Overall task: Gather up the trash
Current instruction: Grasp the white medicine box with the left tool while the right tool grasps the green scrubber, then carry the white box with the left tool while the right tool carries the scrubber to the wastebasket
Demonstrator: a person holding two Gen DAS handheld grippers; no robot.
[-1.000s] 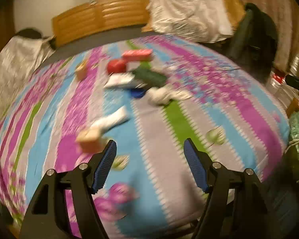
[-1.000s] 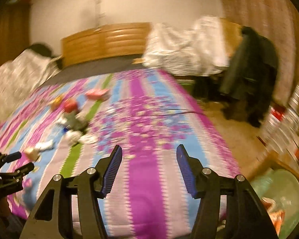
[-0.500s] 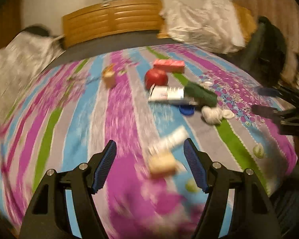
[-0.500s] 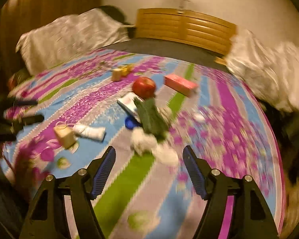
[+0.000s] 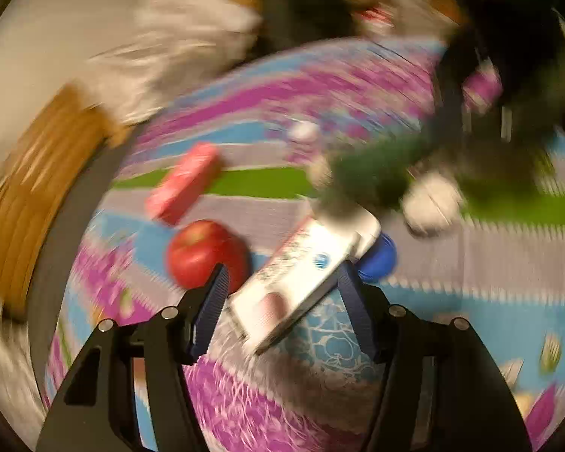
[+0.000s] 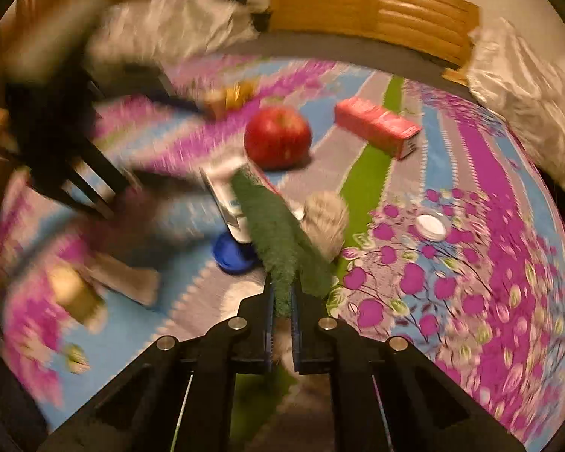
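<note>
Now, going left to right, the left gripper is straddling a white carton with its jaws wide, not yet squeezing it, while the right gripper is pinching a green scouring pad tight on the striped bedspread. Judging by this, both are picking up trash; next the left needs closing, the right lifting. Counted: one red apple, one pink box, one blue cap, one white lid.
</note>
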